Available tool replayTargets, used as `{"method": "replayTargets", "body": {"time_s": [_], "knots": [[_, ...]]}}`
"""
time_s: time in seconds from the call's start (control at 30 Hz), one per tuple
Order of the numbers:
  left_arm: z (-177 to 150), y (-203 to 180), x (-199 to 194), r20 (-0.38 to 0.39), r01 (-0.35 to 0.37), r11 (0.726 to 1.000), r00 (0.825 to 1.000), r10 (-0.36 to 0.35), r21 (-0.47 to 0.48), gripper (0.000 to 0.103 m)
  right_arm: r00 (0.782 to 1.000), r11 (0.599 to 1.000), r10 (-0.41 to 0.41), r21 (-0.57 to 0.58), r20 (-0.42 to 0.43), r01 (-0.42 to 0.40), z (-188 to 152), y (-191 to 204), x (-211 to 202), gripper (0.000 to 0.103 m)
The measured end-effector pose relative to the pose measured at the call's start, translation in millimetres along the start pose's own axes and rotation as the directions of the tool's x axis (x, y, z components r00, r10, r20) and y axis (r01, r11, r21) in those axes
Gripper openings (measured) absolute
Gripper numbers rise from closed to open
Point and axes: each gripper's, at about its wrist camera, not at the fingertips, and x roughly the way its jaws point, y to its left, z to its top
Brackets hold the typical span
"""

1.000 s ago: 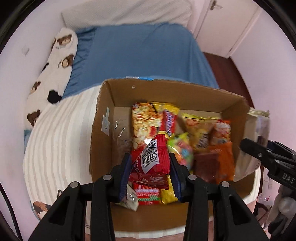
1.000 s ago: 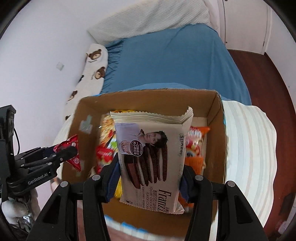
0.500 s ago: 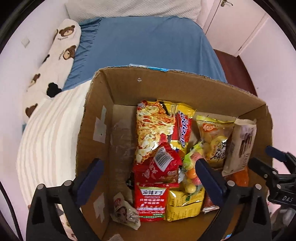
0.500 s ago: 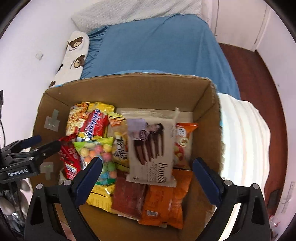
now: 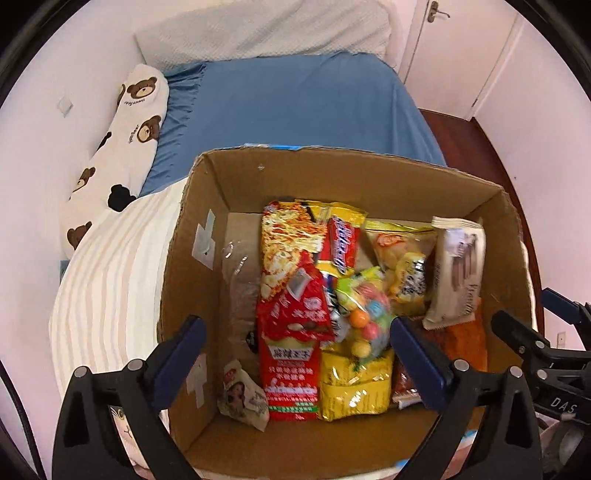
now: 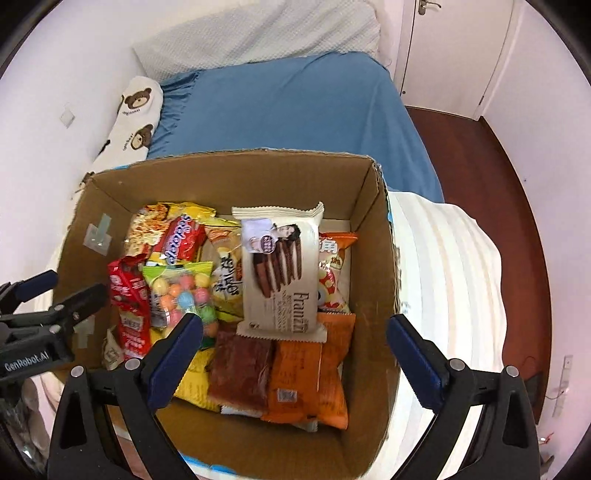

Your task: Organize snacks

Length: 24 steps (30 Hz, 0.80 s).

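Note:
An open cardboard box [image 5: 332, 173] [image 6: 221, 173] stands on the bed and holds several snack packs. A red snack packet [image 5: 295, 314] [image 6: 127, 291] lies on the pile at its left side. The cream Franzzi biscuit pack [image 6: 280, 273] [image 5: 458, 273] rests on top of the packs at the right side. My left gripper [image 5: 295, 325] hangs open above the box, nothing between its fingers. My right gripper [image 6: 294, 322] is also open and empty over the box. Each gripper shows at the edge of the other's view: the right gripper [image 5: 528, 310], the left gripper [image 6: 64, 286].
The box sits on a white striped blanket [image 5: 110, 280] [image 6: 450, 266]. Behind it lies a blue sheet [image 5: 295, 107], a bear-print pillow [image 5: 129, 122] and a white pillow [image 5: 266, 33]. Dark wooden floor [image 6: 480, 155] and a door [image 5: 461, 48] are on the right.
Both grippers have opened wide. The red packet left the left gripper and the Franzzi pack left the right gripper; both now lie in the box.

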Motion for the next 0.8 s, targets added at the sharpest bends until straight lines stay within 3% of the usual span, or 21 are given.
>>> {"method": "replayTargets", "body": {"time_s": [0.37,0.8], "knots": [[-31,-11,-46,0.067,0.009,1.0,0.998,-0.009,0.001,0.102,0.997,1.0,-0.004,0.014,0.072,0.003,-31,-2,-45,0.101],[-109,-25,-143,0.21,0.017,1.0,0.977,-0.021,0.017,0.102,0.966,1.0,0.021,-0.02,0.256,-0.017,-104,2,-158,0.102]]}}
